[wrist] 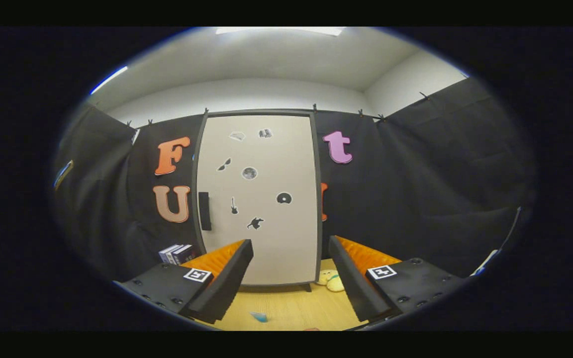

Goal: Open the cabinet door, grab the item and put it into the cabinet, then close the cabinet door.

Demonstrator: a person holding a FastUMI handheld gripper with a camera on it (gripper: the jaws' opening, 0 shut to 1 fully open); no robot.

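Fingers of the gripper [290, 278] are held wide apart with nothing between them, aimed at the closed cabinet door [259, 199], its handle [205, 211] at the left edge, while the soft toy [332, 280] is left beside the cabinet base.

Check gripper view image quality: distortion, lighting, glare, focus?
Gripper view: strong fisheye bowing, with the cabinet door frame curved; even overhead light from a ceiling panel, no glare on the door; overall soft, the small blue item on the wooden table and the yellow plush toy blurry; hand-held gripper open, fingers dark against the table.
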